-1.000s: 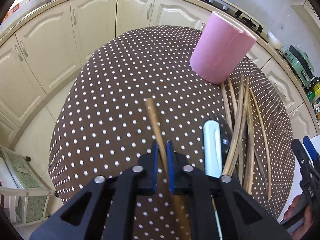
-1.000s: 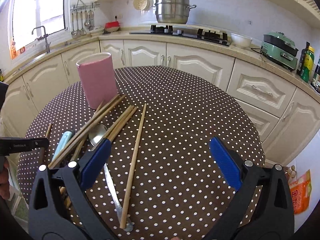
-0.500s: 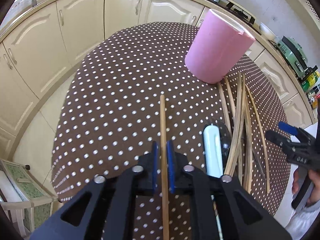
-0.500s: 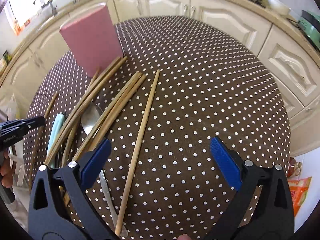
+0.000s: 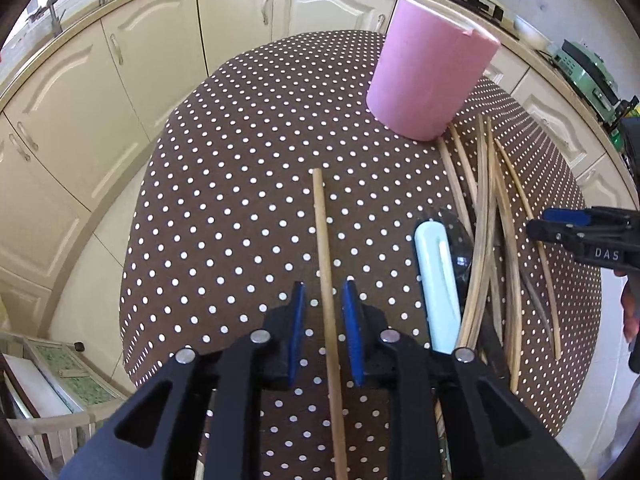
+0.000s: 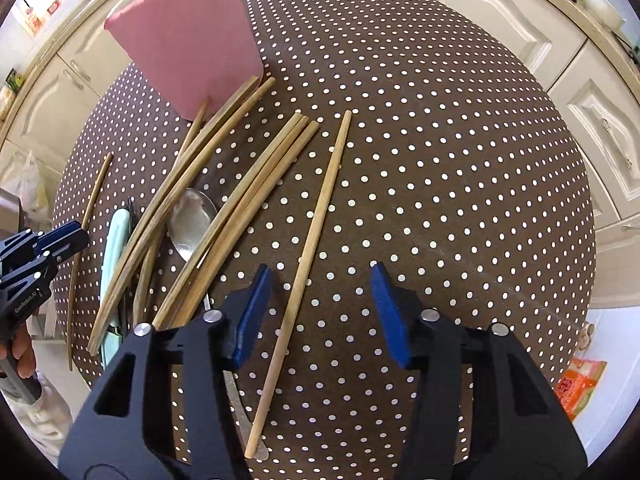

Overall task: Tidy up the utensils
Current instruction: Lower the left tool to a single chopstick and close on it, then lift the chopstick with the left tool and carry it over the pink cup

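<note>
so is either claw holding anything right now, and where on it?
Nothing held. Left claw straddles a lone chopstick without pressing; right claw is closing around another chopstick, pads not touching.

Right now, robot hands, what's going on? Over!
Left gripper open around one chopstick, not squeezing. Right gripper closing over another chopstick, pads clear. Pink cup upright. Nothing blocking.

cabinets (image 5: 240, 32): cream doors with metal handles, curving round behind the surface
surface (image 6: 440, 160): round, under a brown cloth with white dots
green appliance (image 5: 588, 76): on the countertop over the cabinets, far right
orange packet (image 6: 580, 384): on the floor, just right of the surface
white bowl (image 5: 530, 32): on the same countertop
</note>
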Motion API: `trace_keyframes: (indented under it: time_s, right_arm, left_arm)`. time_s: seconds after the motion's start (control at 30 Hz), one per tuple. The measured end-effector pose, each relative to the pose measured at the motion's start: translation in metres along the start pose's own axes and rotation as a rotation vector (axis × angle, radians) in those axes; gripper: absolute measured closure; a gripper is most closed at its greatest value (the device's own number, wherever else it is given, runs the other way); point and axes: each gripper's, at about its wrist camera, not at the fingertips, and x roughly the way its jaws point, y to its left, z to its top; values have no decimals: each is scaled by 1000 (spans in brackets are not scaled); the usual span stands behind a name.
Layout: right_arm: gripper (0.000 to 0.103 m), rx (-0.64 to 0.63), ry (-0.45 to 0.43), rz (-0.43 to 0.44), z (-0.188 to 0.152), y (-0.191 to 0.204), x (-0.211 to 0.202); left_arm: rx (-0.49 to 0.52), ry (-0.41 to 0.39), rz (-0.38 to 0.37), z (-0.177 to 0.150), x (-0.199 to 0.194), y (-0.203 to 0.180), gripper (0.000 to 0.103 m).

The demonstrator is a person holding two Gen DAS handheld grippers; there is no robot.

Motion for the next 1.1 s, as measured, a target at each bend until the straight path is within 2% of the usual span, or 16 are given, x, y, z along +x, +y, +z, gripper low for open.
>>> trace_keyframes:
  time_s: [0.07, 0.23, 0.33, 0.37, 0.5, 0.73, 0.8, 1.1]
  right_arm:
    - [69, -7, 13, -8, 10, 11, 9]
    - [77, -30, 45, -35, 27, 29, 16]
    - [92, -30, 59, -26, 33, 44, 23]
    - [93, -32, 61, -21, 34, 45, 24]
    - [95, -23, 62, -3, 35, 46, 29]
    - [97, -3, 32, 22, 17, 13, 26]
    - [97, 4, 22, 30, 7, -4, 11]
    - [97, 59, -62, 23, -22, -25, -24]
  left_arm:
    - [3, -1, 5, 2, 2, -3, 86]
    - [-8, -18, 14, 0, 2, 4, 96]
    - [-22, -30, -1, -1, 2, 9, 97]
    - [-23, -34, -1, -1, 2, 10, 97]
    - [-22, -48, 1, -3, 3, 11, 97]
    - [-26, -65, -7, -6, 0, 14, 97]
    - [-27, -70, -8, -6, -1, 14, 98]
    - [-49, -130, -42, -9, -19, 18, 98]
